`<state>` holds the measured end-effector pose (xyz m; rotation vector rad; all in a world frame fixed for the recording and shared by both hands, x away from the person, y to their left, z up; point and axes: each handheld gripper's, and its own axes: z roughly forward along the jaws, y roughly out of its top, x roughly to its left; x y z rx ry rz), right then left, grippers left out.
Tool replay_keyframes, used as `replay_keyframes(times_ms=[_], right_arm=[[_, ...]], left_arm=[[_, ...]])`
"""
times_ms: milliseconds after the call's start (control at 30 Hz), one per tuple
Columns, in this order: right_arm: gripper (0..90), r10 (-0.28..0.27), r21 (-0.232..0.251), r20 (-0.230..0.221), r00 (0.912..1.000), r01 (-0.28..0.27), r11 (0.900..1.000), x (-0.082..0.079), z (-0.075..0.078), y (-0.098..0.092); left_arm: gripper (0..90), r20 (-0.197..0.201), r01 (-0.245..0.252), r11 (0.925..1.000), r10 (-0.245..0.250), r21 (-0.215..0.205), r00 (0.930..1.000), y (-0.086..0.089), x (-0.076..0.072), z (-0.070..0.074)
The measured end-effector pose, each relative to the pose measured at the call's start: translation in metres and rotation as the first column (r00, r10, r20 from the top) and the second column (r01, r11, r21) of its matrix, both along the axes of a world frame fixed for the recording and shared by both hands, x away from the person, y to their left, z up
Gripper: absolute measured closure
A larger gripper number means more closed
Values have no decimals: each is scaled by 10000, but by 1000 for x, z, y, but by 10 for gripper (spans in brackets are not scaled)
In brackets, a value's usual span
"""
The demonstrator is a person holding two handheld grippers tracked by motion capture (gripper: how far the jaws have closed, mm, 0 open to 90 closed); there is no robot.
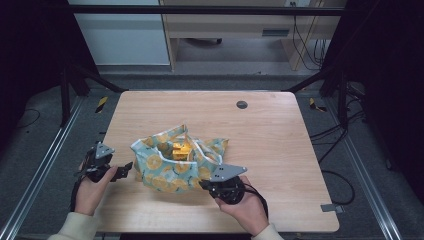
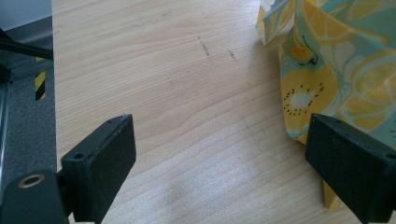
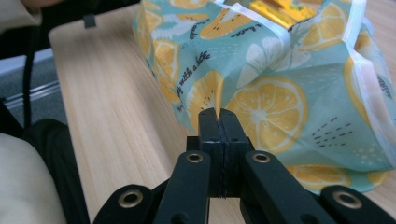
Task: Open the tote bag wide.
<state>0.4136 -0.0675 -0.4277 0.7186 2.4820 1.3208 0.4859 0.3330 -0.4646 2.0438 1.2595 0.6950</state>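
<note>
We've pinched the lemon-print bag (image 3: 280, 93) at mid-table with our right gripper (image 3: 218, 114) (jaws clamped on a fold); left gripper (image 2: 219, 154) gapes beside it; next, grasp the opposite edge.

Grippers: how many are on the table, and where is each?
2. The left gripper, jaws open, sits at the table's left edge beside the lemon-print bag. The right gripper, jaws shut, is at the bag's near right side, pinching a fold of it.
</note>
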Motion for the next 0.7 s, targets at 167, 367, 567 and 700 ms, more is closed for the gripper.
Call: replay_keyframes(times_ms=[167,367,567,700], right_arm=[[895,-227,-298,-176,9996,221,9993,3,-5,-3],[827,-578,-635,-460,9973,548,9965,7,-14,-4],[675,-888,-327,-423,9952,874,9956,7,0,-9],[592,-1023,-361,-218,9945,1014,9942,7,14,-11]], left_arm=[[89,-72,62,10000,-62,13,10000,0,1,0],[91,-42,61,10000,-61,-64,10000,0,0,0],[92,-135,117,9999,-117,-14,9998,-1,0,-1],[93,-156,100,9999,-100,-21,9998,-1,0,-1]])
